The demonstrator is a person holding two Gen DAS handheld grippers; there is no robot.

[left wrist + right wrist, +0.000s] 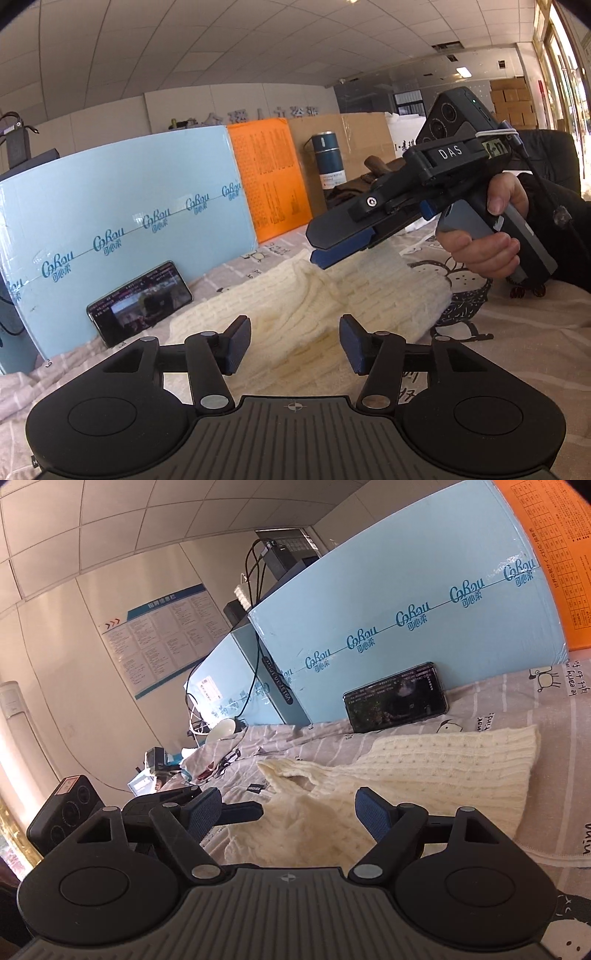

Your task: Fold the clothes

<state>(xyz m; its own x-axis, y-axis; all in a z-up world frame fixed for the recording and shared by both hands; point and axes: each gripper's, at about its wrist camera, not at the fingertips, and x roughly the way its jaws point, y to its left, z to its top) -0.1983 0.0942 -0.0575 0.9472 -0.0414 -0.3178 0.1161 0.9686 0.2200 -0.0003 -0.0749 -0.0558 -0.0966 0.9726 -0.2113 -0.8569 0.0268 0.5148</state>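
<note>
A cream knitted sweater (295, 291) lies partly folded on the printed bed sheet (517, 354). My left gripper (295, 341) hovers just over its near edge, open, with nothing between the blue pads. A hand holds my right gripper (317, 247) from the right, tips low over the sweater's far fold. In the right wrist view the sweater (443, 768) lies ahead with a raised fold near the middle. There my right gripper (290, 816) stands open and wide above the knit, gripping nothing. My left gripper (251, 809) comes in from the left beside it.
A phone (140, 302) with a lit screen leans against a light blue carton (110, 221) at the sheet's far edge. An orange board (269, 177), a dark flask (328, 158) and a pile of dark clothes (354, 188) stand behind. Cables and clutter (207, 738) lie at the left.
</note>
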